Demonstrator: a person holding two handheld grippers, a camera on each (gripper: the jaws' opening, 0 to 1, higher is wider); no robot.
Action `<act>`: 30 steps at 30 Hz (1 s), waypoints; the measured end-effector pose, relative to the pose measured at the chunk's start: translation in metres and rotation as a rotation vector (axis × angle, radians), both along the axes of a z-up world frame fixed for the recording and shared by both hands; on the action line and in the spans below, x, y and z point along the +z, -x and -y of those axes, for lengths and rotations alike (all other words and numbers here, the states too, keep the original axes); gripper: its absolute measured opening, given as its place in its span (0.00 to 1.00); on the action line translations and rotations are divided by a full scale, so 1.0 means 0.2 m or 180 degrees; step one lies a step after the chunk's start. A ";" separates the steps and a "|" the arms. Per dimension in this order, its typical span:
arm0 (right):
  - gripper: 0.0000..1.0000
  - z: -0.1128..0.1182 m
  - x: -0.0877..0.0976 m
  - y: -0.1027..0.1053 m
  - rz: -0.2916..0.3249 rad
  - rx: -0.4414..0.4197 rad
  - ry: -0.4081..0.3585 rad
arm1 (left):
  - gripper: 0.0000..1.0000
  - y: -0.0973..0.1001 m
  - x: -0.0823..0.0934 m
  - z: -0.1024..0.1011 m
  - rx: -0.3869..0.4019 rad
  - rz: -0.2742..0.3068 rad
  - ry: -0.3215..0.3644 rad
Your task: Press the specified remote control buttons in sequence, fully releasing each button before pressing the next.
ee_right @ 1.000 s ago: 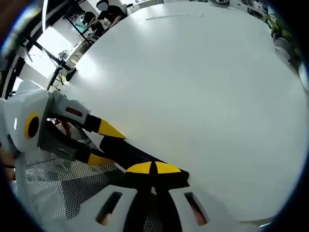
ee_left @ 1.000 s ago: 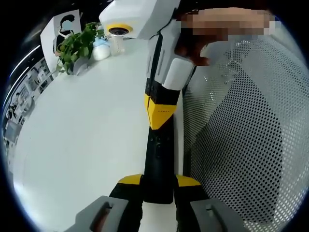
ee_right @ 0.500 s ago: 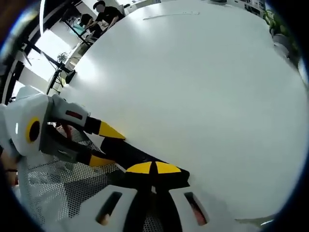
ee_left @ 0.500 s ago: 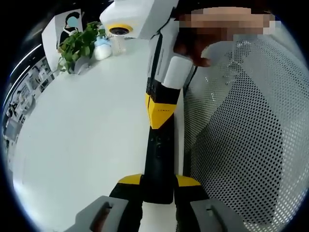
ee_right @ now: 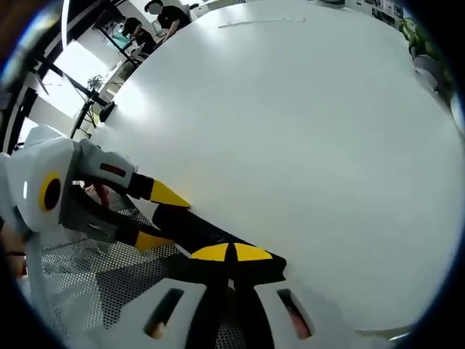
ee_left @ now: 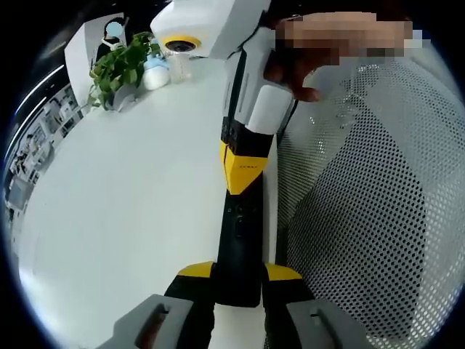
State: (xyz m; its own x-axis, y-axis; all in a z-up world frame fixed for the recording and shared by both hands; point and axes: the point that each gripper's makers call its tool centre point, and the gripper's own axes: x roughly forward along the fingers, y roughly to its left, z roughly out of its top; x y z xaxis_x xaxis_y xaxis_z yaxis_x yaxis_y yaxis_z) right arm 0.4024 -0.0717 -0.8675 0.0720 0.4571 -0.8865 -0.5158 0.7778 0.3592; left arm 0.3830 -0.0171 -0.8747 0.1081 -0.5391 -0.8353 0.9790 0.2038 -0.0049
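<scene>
Slim black remote control (ee_left: pixel 238 251) clamped by left gripper (ee_left: pixel 238 280), right gripper (ee_left: pixel 242 171) tip pressing it

Almost nothing has moved: the right claw (ee_left: pixel 240 182) has crept fractionally further along the remote (ee_left: pixel 238 247).

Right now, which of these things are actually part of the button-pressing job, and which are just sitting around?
Part of the job:
black remote control, clamped at its near end by the left gripper
right gripper, jaws closed, tip on the remote
white table under it

Just lying about:
potted plant
small white bottle
perforated white sheet
</scene>
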 end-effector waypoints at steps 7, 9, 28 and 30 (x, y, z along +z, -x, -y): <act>0.00 -0.01 0.01 0.02 0.0054 0.0140 0.0048 | 0.24 0.00 0.00 0.00 0.0003 0.0001 0.0003; 0.00 -0.01 0.01 0.02 0.0056 0.0170 0.0054 | 0.24 0.00 0.00 0.00 0.0002 0.0003 0.0003; 0.00 -0.02 0.01 0.05 0.0047 0.0331 0.0096 | 0.25 0.00 0.00 0.00 0.0008 -0.0002 0.0015; 0.00 -0.02 0.01 0.07 -0.0005 0.0345 0.0099 | 0.25 0.00 0.00 0.00 0.0008 -0.0001 0.0020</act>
